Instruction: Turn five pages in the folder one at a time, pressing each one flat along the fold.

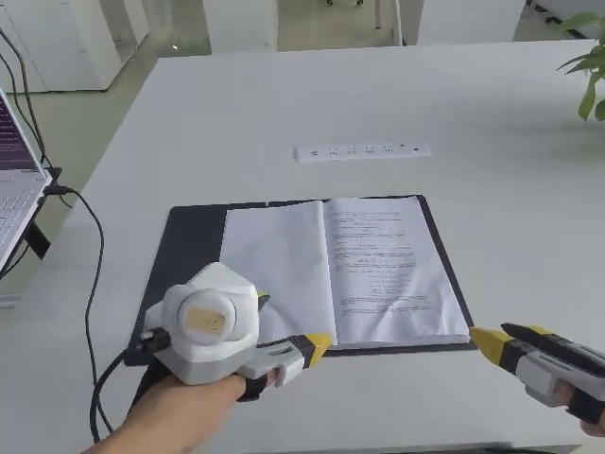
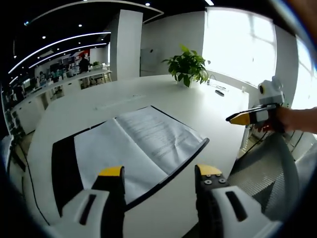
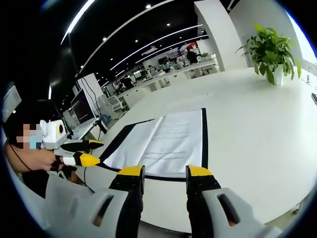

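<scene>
The folder (image 1: 189,255) lies open just ahead of my fingertips, with a blank page (image 1: 274,265) beside a printed page (image 1: 383,265). My left gripper (image 2: 158,173) and right gripper (image 3: 163,173) are both spread and hold nothing. Perhaps one page is turned; I cannot count them.

one overhead, two low; shared folder (image 1: 312,274)

Bare table (image 1: 515,227) lies open right of the folder (image 1: 312,274) and beyond it up to a power strip (image 1: 362,150). Left of the folder, a black cable (image 1: 94,284) and a laptop (image 1: 14,194) crowd the table's edge.
</scene>
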A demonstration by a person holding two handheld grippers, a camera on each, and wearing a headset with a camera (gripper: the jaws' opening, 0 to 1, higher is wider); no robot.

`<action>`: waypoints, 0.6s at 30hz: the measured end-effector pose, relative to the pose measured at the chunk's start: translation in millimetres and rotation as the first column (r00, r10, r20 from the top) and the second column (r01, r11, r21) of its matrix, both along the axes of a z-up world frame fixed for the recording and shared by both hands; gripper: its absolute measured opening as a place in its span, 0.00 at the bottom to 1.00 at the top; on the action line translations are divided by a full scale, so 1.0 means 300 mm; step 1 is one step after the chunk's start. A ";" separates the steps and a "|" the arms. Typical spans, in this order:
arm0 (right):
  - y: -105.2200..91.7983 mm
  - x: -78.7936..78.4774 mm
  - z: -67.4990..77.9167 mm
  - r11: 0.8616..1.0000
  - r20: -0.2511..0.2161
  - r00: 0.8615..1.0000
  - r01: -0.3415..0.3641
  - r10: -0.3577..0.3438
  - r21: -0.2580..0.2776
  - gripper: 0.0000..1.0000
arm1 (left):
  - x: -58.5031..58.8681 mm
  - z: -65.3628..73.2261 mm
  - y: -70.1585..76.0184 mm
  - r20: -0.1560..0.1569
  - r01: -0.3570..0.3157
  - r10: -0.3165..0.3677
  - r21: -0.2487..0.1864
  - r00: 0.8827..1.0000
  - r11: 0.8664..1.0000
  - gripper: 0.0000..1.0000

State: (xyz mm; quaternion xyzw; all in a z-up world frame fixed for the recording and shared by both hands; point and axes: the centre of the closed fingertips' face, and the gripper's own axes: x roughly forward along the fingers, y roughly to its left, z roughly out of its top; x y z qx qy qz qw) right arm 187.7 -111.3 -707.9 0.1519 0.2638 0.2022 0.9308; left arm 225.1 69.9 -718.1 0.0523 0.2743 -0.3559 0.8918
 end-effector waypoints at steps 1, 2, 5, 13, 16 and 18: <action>-0.005 0.003 -0.006 1.000 0.001 1.000 0.000 0.000 0.001 0.32 | 0.008 -0.011 -0.020 -0.002 0.002 -0.002 -0.002 1.000 1.000 0.56; -0.008 0.006 -0.010 1.000 0.003 1.000 0.001 -0.001 0.001 0.32 | 0.018 -0.021 -0.051 -0.001 0.009 -0.009 -0.002 1.000 1.000 0.56; -0.010 0.013 -0.021 1.000 -0.002 1.000 0.002 -0.002 0.002 0.32 | 0.040 -0.051 -0.118 -0.006 0.029 -0.029 0.010 1.000 1.000 0.56; -0.021 0.040 -0.051 1.000 -0.017 1.000 0.001 -0.001 0.004 0.31 | 0.081 -0.106 -0.263 -0.020 0.063 -0.063 -0.003 0.998 0.998 0.56; -0.027 0.046 -0.063 1.000 -0.020 1.000 0.002 -0.002 0.009 0.31 | 0.099 -0.143 -0.309 -0.014 0.071 -0.071 0.010 0.997 0.997 0.56; -0.029 0.047 -0.072 1.000 -0.027 1.000 0.002 -0.002 0.012 0.31 | 0.114 -0.161 -0.333 0.006 0.071 -0.071 0.019 0.997 0.997 0.56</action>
